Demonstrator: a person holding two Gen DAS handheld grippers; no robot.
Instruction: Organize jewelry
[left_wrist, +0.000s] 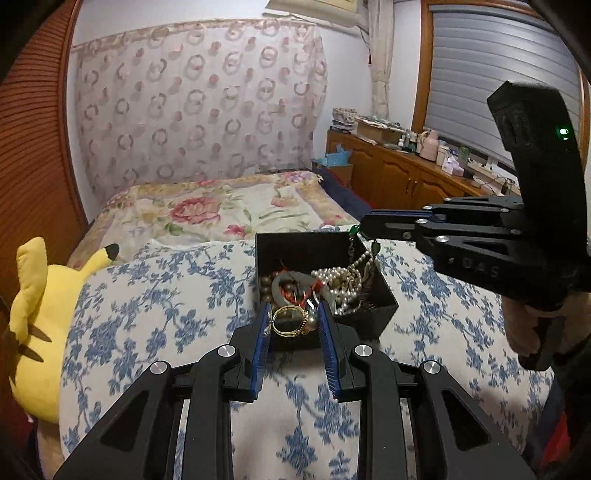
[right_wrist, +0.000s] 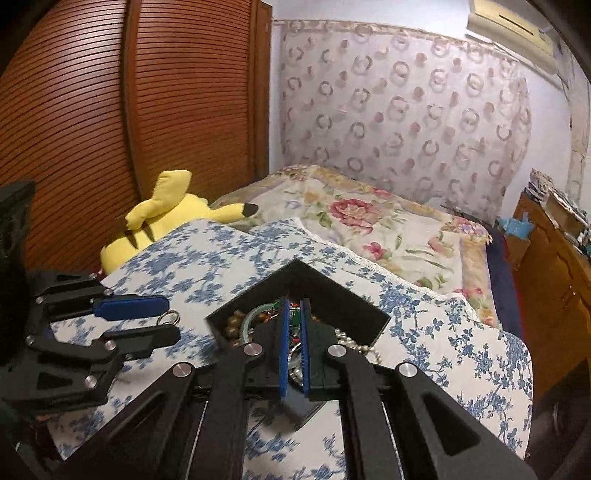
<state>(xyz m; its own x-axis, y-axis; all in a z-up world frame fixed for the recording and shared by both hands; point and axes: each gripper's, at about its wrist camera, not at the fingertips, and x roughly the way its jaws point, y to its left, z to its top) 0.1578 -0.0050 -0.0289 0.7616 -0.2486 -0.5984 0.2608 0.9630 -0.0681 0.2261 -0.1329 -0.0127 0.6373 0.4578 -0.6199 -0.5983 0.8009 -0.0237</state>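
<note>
A black open box (left_wrist: 369, 314) full of tangled jewelry sits on a blue-flowered pillow (left_wrist: 166, 295). It also shows in the right wrist view (right_wrist: 351, 306). My left gripper (left_wrist: 293, 314) is shut on a gold bracelet (left_wrist: 290, 322), held at the box's near edge; the bracelet also shows in the right wrist view (right_wrist: 169, 318). My right gripper (right_wrist: 294, 308) is shut on a green-beaded necklace (left_wrist: 355, 232), lifting it above the box. A pearl strand (left_wrist: 343, 280) and a pale jade bangle (left_wrist: 295, 280) lie in the box.
A yellow plush toy (left_wrist: 37, 325) lies at the pillow's left. A floral bedspread (left_wrist: 229, 210) lies beyond. A wooden wardrobe (right_wrist: 129, 110) stands on the left and a cluttered wooden cabinet (left_wrist: 406, 173) on the right.
</note>
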